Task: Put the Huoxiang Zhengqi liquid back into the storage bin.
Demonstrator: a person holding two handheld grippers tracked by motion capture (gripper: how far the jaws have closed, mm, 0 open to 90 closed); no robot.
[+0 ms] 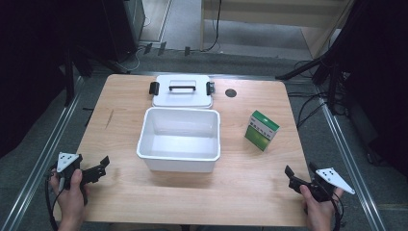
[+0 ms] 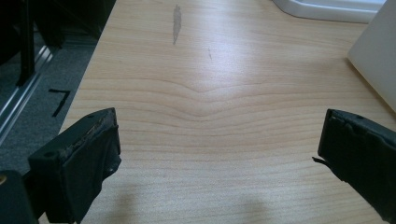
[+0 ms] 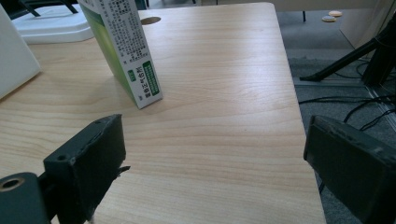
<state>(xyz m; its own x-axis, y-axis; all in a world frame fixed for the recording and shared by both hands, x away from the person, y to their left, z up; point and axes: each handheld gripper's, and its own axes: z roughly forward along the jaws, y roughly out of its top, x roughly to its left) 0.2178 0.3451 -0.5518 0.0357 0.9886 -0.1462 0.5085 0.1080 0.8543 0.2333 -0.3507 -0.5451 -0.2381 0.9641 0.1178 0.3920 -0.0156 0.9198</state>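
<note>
Currently both grippers rest at the near edge of the wooden table (image 1: 250, 187), each held in a hand, jaws spread wide with nothing between them. The left gripper (image 1: 102, 165) sits at the near left corner; its own view shows bare wood ahead and the white wall of the open bin (image 2: 376, 51) at the right. The right gripper (image 1: 292, 177) sits at the near right corner and faces the green and white carton (image 3: 125, 51), which stands upright and apart from it.

From the high view the carton (image 1: 261, 130) stands just right of the bin (image 1: 179, 139), not touching it. The bin's lid (image 1: 182, 90) lies flat behind it, toward the far edge, handle up.

Assessment: the work in hand appears to be loading the carton into the bin, and the reach has not begun. The right gripper is the nearer one. Recommended approach: advance with jaws kept wide, straddle the carton across its narrow faces at mid height, and close squarely so the light box does not tip or skew. Lift clear of the bin's rim before moving left, then lower inside before releasing
</note>
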